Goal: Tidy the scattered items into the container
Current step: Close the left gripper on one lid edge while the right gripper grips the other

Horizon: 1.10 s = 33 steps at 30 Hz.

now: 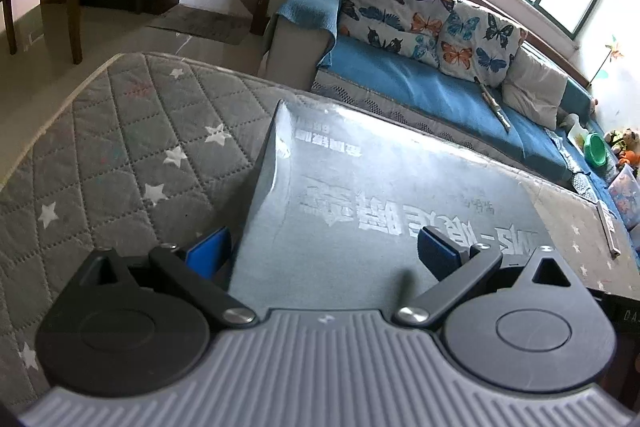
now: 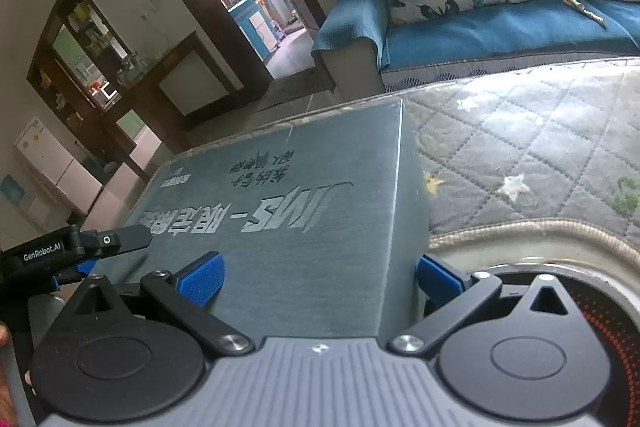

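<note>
You stand in a living room, the blue sofa [image 1: 420, 83] far across, and before you a quilted grey star-print mat [image 1: 132, 147]. On it rests the closed dark box [image 1: 380, 211], lid down, its contents hidden. No loose items show on the mat, so this fits either a packed box or one not opened. Your left gripper [image 1: 324, 251] stands spread over the box's near left corner; your right gripper [image 2: 320, 279] straddles its near right corner, fingers wide, gripping nothing.
</note>
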Available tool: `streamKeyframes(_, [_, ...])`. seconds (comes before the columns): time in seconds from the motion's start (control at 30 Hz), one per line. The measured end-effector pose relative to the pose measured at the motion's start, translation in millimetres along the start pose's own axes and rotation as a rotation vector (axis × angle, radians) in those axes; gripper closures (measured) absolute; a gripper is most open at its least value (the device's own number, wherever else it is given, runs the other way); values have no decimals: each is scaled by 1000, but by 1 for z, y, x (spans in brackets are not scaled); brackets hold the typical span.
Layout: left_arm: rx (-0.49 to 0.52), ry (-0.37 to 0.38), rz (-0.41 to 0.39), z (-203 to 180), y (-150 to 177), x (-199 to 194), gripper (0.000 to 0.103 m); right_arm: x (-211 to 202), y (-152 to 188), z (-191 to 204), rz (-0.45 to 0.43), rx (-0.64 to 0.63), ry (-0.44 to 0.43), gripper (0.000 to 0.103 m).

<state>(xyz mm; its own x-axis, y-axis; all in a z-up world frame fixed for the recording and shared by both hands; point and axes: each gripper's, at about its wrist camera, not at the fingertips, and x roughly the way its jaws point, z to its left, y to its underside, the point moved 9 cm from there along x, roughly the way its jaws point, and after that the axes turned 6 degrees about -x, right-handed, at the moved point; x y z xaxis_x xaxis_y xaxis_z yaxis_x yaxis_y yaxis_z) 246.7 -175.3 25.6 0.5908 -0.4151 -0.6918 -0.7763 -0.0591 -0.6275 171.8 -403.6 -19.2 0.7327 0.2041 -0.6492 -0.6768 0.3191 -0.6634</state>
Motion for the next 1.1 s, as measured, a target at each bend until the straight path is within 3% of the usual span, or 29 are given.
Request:
streamKeyframes(0.17, [10,10,-23,-11,-5,-13,3,-6,-8,3,-22,0,-5,0])
streamKeyframes(0.57, [33,38,-82,-40,-3,-69,3,-82,-3,7,-78,-9,-5,0])
streamKeyframes(1.1, [73,66,-140,-72,40,-168,3,-184,27,34,-153,-50,17,0])
